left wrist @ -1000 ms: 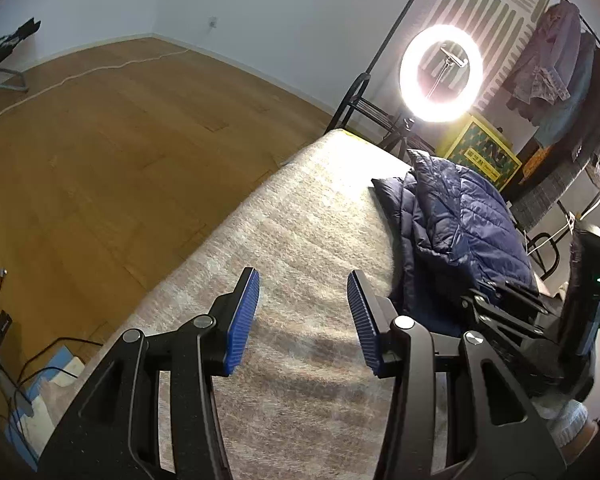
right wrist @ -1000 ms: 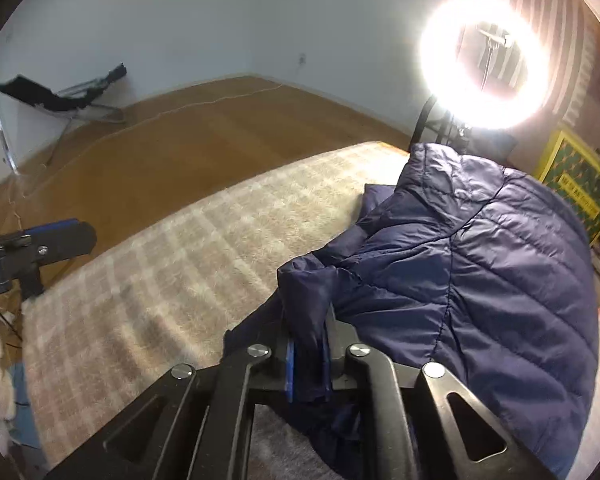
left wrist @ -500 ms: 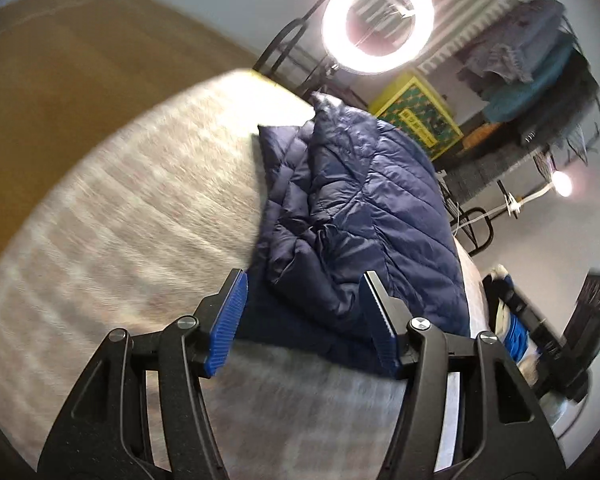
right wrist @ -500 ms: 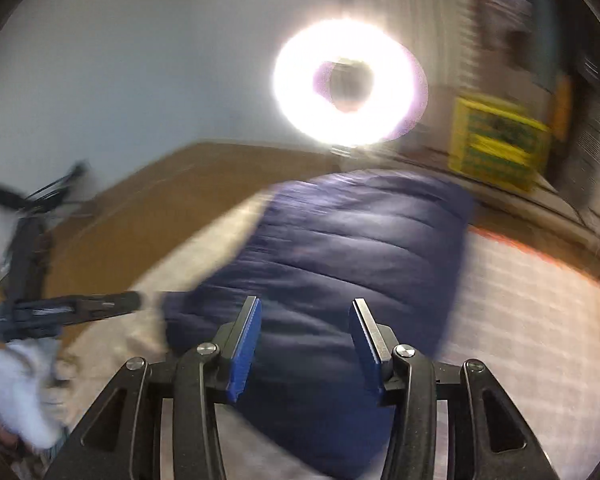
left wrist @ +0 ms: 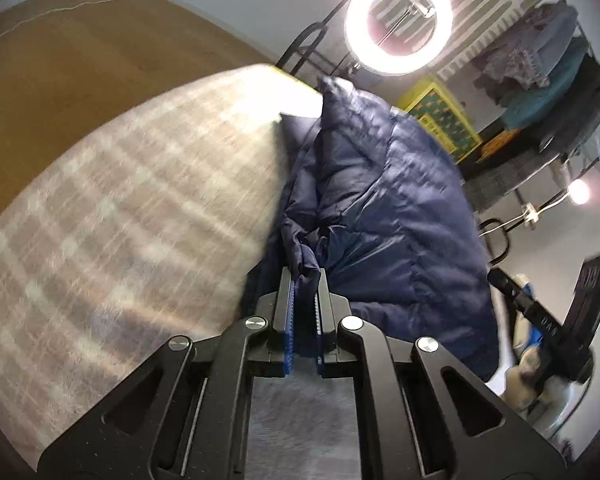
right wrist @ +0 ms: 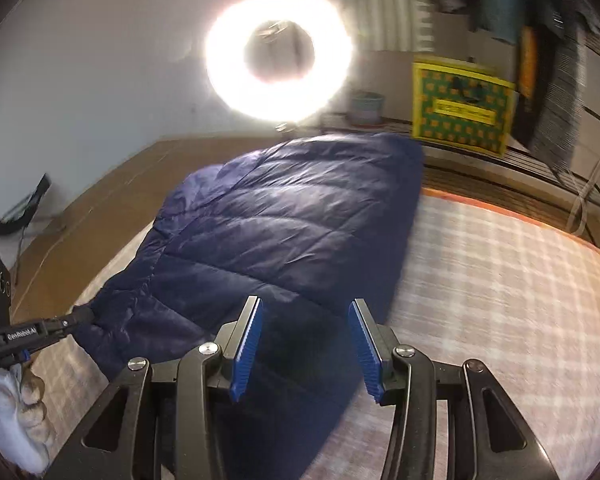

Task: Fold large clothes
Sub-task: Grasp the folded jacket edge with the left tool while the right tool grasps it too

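Left tool (left wrist: 304, 280) now pinching jacket (left wrist: 380, 200); right tool (right wrist: 306, 312) released it.

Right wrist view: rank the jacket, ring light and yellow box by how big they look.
1. Jacket
2. Ring light
3. Yellow box
The jacket lies nearest the camera, so true sizes stay unsure.

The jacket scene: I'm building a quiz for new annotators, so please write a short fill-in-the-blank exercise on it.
1. The left gripper is shut on a fold of the ____ jacket.
2. The right gripper hovers over the jacket with its jaws ____.
3. The jacket lies on a plaid ____.
4. The bright ring light stands ____ the jacket.

Missing words: navy blue; open; blanket; behind
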